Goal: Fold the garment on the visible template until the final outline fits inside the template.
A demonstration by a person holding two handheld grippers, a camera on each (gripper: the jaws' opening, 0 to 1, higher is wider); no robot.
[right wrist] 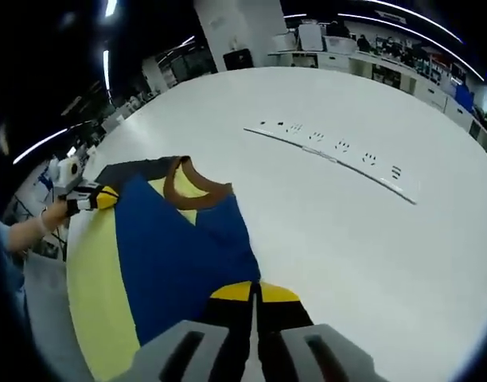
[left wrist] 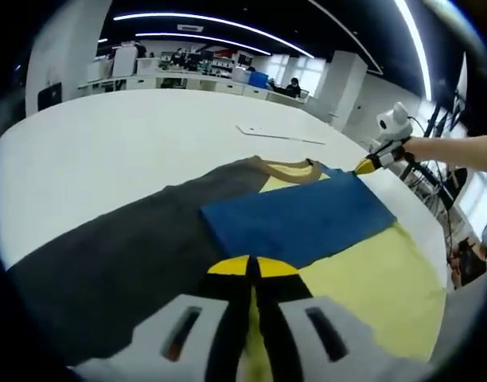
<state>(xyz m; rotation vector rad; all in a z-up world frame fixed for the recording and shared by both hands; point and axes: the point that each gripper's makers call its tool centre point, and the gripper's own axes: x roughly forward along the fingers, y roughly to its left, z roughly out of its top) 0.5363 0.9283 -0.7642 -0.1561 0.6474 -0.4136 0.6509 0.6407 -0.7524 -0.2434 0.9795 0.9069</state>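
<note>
Garment point(left wrist: 299, 219) on table point(left wrist: 132, 151); white strip point(right wrist: 339, 155) markings unreadable.

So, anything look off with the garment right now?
Nothing stands out. The t-shirt lies flat on the white table, blue panel folded across the yellow, brown collar showing, both tools shut on its edges.

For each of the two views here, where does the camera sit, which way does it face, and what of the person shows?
Left gripper view: rides the left tool, facing along the garment toward the right tool; a forearm shows.
Right gripper view: rides the right tool, looking back over the garment toward the left tool; a hand shows.
Shared: the garment with its brown collar, the white table, both tools at opposite garment edges.
</note>
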